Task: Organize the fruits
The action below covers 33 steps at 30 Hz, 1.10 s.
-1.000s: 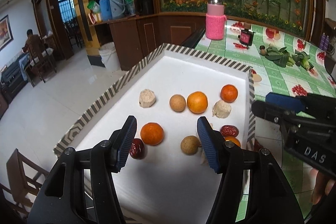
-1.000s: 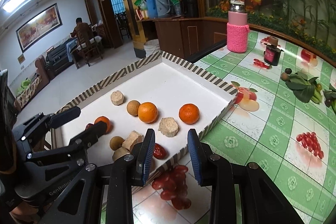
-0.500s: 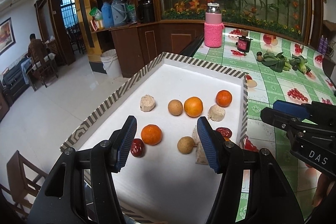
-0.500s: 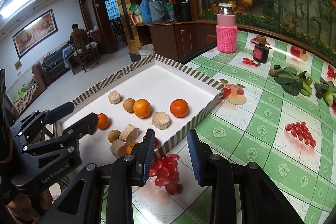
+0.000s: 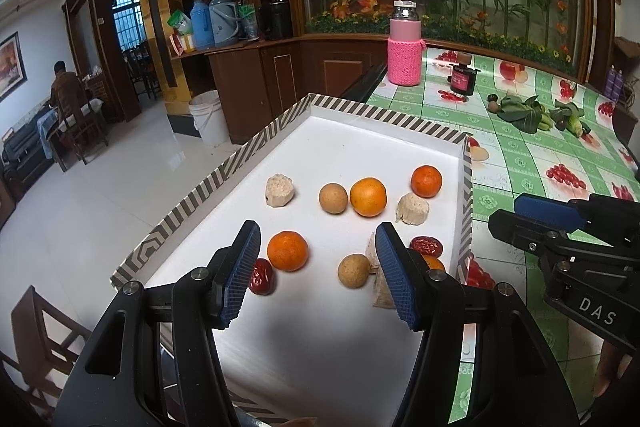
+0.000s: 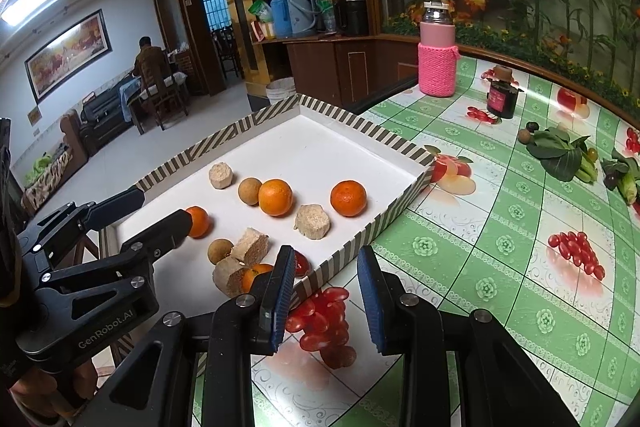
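A white tray with a striped rim (image 5: 256, 149) (image 6: 400, 211) holds several fruits: oranges (image 5: 287, 251) (image 5: 368, 196) (image 5: 426, 181), brown longans (image 5: 333, 198) (image 5: 353, 270), red dates (image 5: 262, 275) (image 5: 426, 245) and beige cut chunks (image 5: 279, 190) (image 5: 413, 208). My left gripper (image 5: 318, 269) is open and empty above the tray's near end, with an orange and a longan between its fingers in view. My right gripper (image 6: 324, 297) is open and empty, above the green tablecloth just outside the tray's right rim.
A pink-sleeved bottle (image 5: 405, 45), a dark jar (image 5: 462, 79) and leafy vegetables (image 5: 524, 109) stand on the green fruit-print tablecloth (image 6: 520, 267) beyond the tray. The tray's left side overhangs the floor; a wooden chair (image 5: 28, 339) stands below.
Both grippers have drawn back and up from the tray, so the fruits look smaller and farther. Both stay open; no fruit has moved.
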Each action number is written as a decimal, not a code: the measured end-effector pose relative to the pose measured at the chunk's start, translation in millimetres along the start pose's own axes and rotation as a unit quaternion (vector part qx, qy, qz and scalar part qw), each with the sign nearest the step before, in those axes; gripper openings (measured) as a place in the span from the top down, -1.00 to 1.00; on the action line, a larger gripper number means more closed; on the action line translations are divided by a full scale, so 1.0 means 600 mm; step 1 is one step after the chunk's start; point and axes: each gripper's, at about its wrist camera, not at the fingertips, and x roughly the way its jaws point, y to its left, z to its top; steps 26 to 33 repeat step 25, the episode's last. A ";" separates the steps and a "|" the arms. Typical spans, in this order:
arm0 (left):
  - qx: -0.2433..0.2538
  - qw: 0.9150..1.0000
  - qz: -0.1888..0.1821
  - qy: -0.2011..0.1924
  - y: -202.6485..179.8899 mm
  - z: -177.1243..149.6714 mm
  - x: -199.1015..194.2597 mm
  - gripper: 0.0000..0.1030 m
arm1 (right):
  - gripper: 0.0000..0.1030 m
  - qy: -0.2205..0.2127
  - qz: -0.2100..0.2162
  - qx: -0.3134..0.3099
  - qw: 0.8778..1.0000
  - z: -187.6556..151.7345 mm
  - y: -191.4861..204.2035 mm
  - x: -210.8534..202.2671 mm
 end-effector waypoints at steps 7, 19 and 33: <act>-0.004 1.000 0.001 0.001 0.004 0.000 0.003 -0.17 | 0.40 0.005 0.001 0.000 1.000 -0.002 0.001 0.006; -0.002 1.000 0.008 -0.005 0.005 0.002 0.004 -0.17 | 0.40 0.013 0.005 -0.002 1.000 -0.005 0.005 0.016; 0.004 1.000 0.010 -0.008 0.001 0.003 0.003 -0.17 | 0.40 0.013 0.010 0.008 1.000 -0.008 -0.003 0.014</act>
